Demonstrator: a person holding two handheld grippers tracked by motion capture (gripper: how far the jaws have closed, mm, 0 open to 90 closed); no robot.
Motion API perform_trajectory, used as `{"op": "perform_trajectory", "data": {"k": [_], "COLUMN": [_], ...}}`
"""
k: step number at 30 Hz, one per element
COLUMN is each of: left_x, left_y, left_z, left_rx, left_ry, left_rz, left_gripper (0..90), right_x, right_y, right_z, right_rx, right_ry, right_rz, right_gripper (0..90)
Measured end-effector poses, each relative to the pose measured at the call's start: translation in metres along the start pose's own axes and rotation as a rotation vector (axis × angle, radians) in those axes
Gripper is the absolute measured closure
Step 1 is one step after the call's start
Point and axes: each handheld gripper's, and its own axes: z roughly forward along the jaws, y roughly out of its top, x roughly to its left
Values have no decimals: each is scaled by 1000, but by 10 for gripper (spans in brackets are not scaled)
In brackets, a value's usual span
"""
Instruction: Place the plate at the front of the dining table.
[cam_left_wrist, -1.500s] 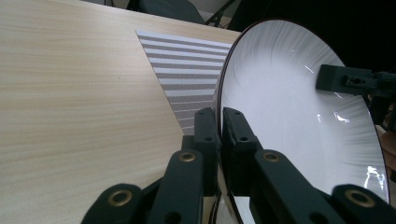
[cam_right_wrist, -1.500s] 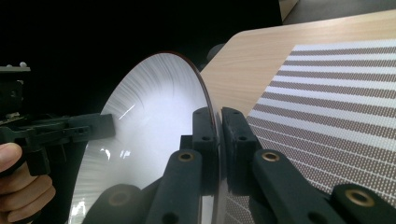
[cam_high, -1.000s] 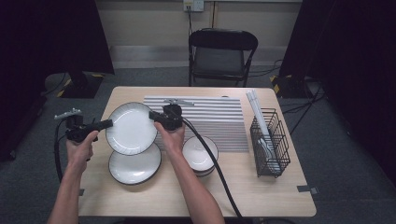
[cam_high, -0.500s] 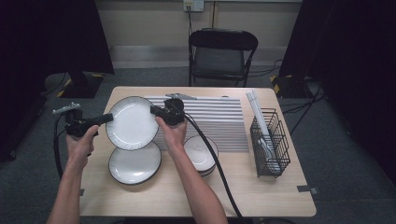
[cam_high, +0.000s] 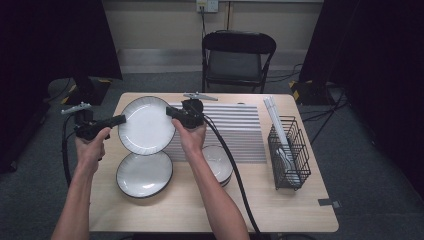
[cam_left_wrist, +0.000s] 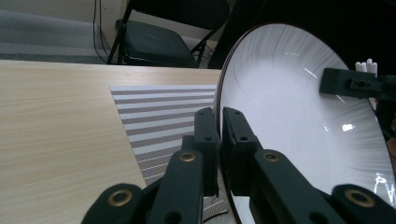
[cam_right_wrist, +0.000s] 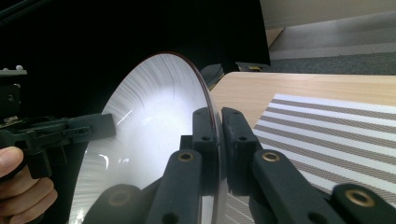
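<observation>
A white plate with a dark rim (cam_high: 146, 125) hangs tilted above the table, gripped from both sides. My left gripper (cam_high: 120, 120) is shut on its left rim and my right gripper (cam_high: 170, 111) on its right rim. In the left gripper view my left gripper (cam_left_wrist: 218, 123) pinches the edge of the plate (cam_left_wrist: 299, 116), with the right gripper (cam_left_wrist: 355, 84) across it. In the right gripper view my right gripper (cam_right_wrist: 217, 126) clamps the plate (cam_right_wrist: 149, 135) at its rim, and the left gripper (cam_right_wrist: 70, 130) holds the far side.
A second white plate (cam_high: 144, 174) lies on the wooden table (cam_high: 280, 210) under the lifted one. Stacked white bowls (cam_high: 217, 164) sit by a striped mat (cam_high: 235, 127). A black wire basket (cam_high: 290, 150) stands at the right. A folding chair (cam_high: 237, 55) is behind the table.
Both hands have lifted the plate higher off the table and a little toward the far side. Both grips on the rim are unchanged.
</observation>
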Motion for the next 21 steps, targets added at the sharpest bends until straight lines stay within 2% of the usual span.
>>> {"op": "perform_trajectory", "data": {"k": [9,18,21], "left_x": [-9,-22,-27], "left_y": [6,9,15], "left_z": [12,26,30], "left_rx": [-8,7,11], "left_ry": [-26,-38,-52], "left_rz": [11,20,47], "left_gripper": [856,855,855], "right_x": [-10,-22,-26], "right_y": [7,10,12], "right_z": [-11,-26,-31], "right_rx": [-9,-16,-27], "right_ry": [-4,-22,-16], "right_rz": [-3,-2,-1], "right_gripper": [852,852,852]}}
